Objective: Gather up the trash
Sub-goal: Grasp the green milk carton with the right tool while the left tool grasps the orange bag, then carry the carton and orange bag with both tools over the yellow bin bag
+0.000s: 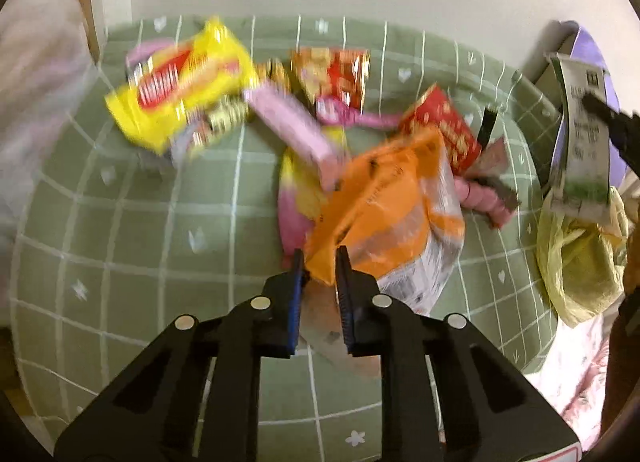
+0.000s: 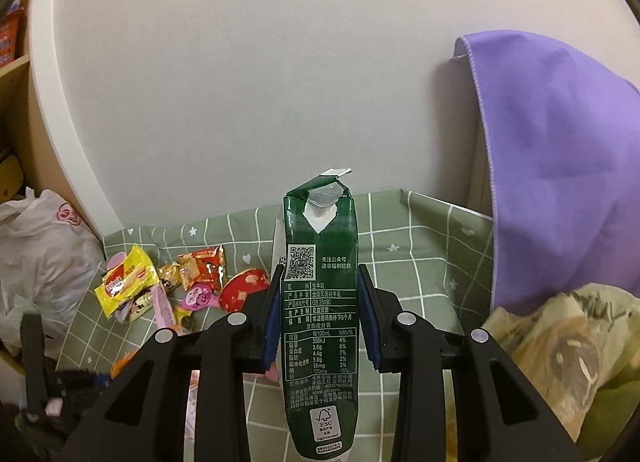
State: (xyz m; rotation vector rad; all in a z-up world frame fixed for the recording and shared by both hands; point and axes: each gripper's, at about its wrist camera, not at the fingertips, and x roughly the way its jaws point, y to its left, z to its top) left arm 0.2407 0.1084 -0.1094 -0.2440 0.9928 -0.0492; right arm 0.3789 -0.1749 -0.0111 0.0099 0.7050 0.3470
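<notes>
While the right claw (image 2: pixel 319 312) clamps an FSC-marked milk carton (image 2: pixel 320 326), the left claw (image 1: pixel 319 282) pinches an orange packet (image 1: pixel 384 201).

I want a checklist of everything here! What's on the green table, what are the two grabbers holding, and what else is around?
Surface: green checked cloth covers the table.
Job's things: orange packet, green milk carton, yellow packet, pink wrapper, red packets.
Clutter: yellow plastic bag at the table's right edge.
Grippers: left gripper shut on the orange packet; right gripper shut on the milk carton.
Cables: nothing seen.
Surroundings: white wall, purple cloth, white plastic bag.
</notes>
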